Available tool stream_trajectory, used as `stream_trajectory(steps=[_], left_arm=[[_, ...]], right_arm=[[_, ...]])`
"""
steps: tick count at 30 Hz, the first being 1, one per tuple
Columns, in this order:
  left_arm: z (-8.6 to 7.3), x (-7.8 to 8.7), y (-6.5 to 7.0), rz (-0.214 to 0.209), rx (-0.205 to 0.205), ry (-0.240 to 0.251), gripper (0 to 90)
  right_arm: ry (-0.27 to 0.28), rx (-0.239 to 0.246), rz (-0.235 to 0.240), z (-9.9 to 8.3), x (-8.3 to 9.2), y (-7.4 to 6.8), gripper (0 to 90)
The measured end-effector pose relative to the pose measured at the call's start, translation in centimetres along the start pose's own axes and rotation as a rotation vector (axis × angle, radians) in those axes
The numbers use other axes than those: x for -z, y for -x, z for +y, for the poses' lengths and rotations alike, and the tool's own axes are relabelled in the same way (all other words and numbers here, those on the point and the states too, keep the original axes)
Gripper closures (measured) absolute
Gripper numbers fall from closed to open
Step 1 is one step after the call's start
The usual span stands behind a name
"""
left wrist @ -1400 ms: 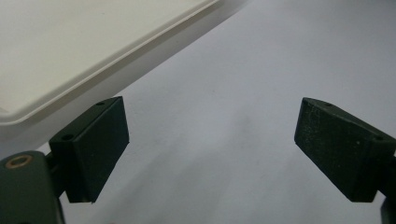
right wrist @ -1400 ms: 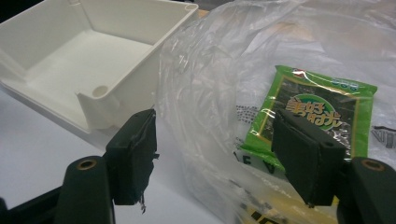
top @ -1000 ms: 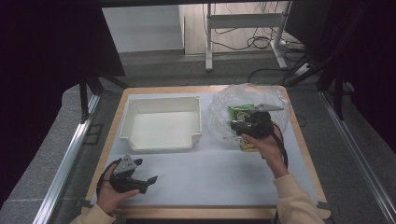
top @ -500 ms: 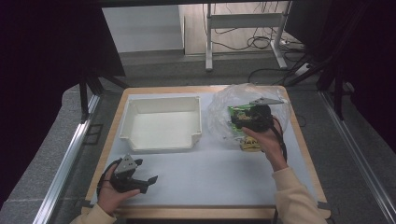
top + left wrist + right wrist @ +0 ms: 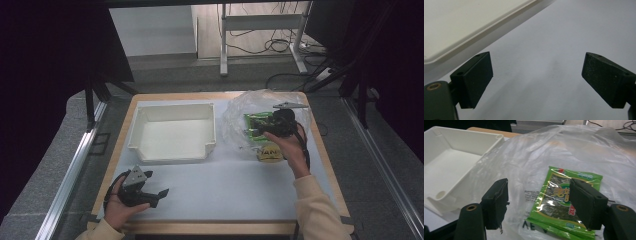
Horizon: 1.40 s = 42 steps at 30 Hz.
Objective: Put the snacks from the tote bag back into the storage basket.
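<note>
Right claw (image 5: 257,131) farther over plastic bag (image 5: 240,117)

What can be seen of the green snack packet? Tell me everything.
The green snack packet is a flat, glossy foil-like pouch with a dark printed panel, yellow lettering and a red mark. It lies among the folds of the clear plastic bag, apparently on top of a second packet like it, right of the white tray. The right gripper hovers over it, jaws open, not visibly gripping it.

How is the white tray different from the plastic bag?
The white tray is stiff, boxy and solid white; the plastic bag is crumpled and see-through. The white tray is empty, while green seaweed packets lie on the plastic bag. The right gripper hovers open over the plastic bag, not the white tray. Both sit on the table.
</note>
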<state>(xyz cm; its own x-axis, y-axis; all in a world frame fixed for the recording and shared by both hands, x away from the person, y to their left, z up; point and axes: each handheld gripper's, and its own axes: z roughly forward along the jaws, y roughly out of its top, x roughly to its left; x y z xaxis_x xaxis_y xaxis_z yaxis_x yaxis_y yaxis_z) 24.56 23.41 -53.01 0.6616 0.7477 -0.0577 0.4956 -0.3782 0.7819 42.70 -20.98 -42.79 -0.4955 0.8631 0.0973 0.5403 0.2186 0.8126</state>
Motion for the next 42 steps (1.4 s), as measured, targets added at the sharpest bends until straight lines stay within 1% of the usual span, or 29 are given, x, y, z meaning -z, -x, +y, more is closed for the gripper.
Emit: stream_trajectory(steps=[5,8,11,14,15,19,21,23,25,27,31,34,39,42], left_arm=[[0.0,0.2,-0.1,-0.007,0.0,0.009,10.1],[-0.1,0.3,-0.2,-0.015,0.001,0.015,10.1],[-0.1,0.4,-0.2,-0.025,-0.001,0.02,10.1],[-0.1,0.4,-0.2,-0.031,-0.002,0.024,10.1],[-0.1,0.4,-0.2,-0.031,-0.002,0.024,10.1],[-0.1,0.4,-0.3,-0.038,0.0,0.025,10.1],[-0.1,0.4,-0.3,-0.038,0.002,0.026,10.1],[-0.1,0.5,-0.3,-0.037,0.004,0.026,10.1],[-0.1,0.4,-0.3,-0.037,0.004,0.026,10.1],[-0.1,0.4,-0.3,-0.036,0.004,0.022,10.1],[-0.1,0.4,-0.2,-0.034,0.003,0.021,10.1],[-0.1,0.4,-0.3,-0.031,0.008,0.021,10.1],[-0.1,0.4,-0.3,-0.03,0.007,0.019,10.1],[0.0,0.4,-0.3,-0.028,0.008,0.02,10.1]], right_arm=[[-0.011,-0.029,-0.021,0.2,-0.7,1.0,32.8],[-0.045,-0.038,-0.038,0.6,-1.4,1.5,32.8],[-0.062,-0.052,-0.053,1.1,-1.8,2.1,33.0],[-0.089,-0.053,-0.068,1.7,-2.4,2.6,33.5],[-0.089,-0.053,-0.068,1.7,-2.4,2.6,33.5],[-0.116,-0.063,-0.082,2.4,-3.2,3.0,34.3],[-0.126,-0.069,-0.085,2.6,-3.5,3.2,34.3],[-0.124,-0.071,-0.086,2.7,-3.8,3.4,34.5],[-0.124,-0.077,-0.087,2.7,-4.0,3.5,34.5],[-0.152,-0.09,-0.101,2.6,-4.8,4.0,34.1],[-0.166,-0.11,-0.099,2.6,-5.5,4.5,34.1],[-0.184,-0.125,-0.113,2.4,-6.3,5.3,33.5],[-0.2,-0.17,-0.12,1.8,-6.6,6.5,33.4],[-0.214,-0.173,-0.121,1.4,-6.8,6.8,33.4]])
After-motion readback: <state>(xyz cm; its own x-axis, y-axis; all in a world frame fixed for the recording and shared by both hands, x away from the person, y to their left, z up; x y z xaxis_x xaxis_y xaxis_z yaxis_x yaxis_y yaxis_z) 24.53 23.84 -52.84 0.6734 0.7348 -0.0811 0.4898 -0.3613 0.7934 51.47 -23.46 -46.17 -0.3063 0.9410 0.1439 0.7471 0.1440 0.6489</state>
